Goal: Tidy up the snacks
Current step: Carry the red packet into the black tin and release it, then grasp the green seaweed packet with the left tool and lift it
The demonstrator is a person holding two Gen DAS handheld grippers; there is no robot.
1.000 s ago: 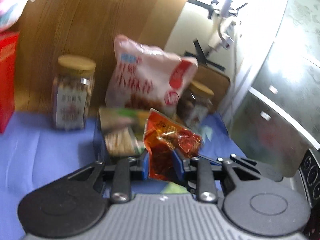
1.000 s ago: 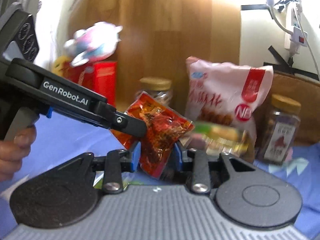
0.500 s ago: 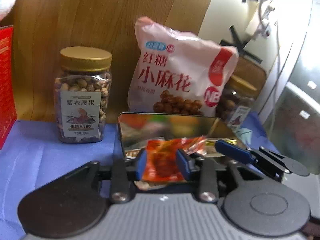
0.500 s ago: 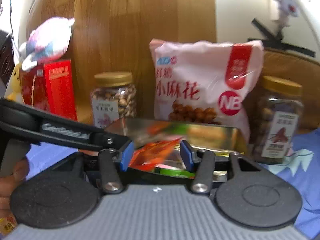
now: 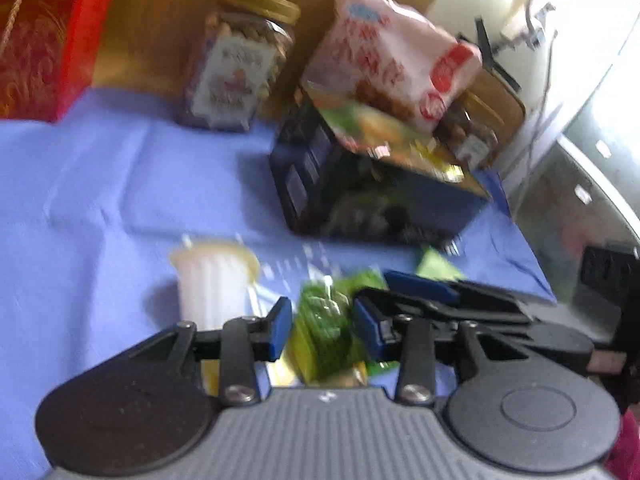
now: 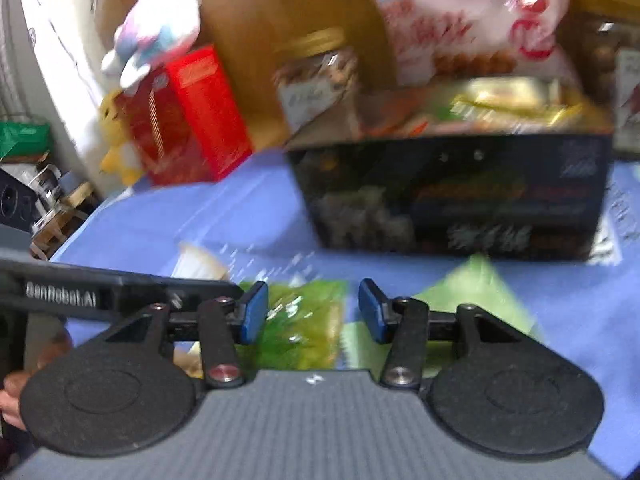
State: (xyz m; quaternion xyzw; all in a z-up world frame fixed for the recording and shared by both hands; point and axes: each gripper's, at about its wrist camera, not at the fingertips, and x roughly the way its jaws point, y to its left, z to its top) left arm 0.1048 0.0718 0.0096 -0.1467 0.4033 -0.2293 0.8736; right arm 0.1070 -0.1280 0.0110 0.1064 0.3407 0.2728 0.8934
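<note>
Left wrist view, orange packet gone, left gripper (image 5: 322, 330) and right gripper (image 6: 308, 310) now part-open over green packet (image 5: 324, 320).

A lived-in home corner, snacks everywhere.
A blue cloth (image 5: 120, 184) covers the desk, wood panelling (image 6: 256, 40) rises behind it, and there's a plush toy (image 6: 156, 36) perched on a red box (image 6: 188, 120), nut jars (image 5: 240, 56), a pink snack bag (image 5: 392, 52) and a wall power strip (image 5: 524, 20) trailing cables.
</note>
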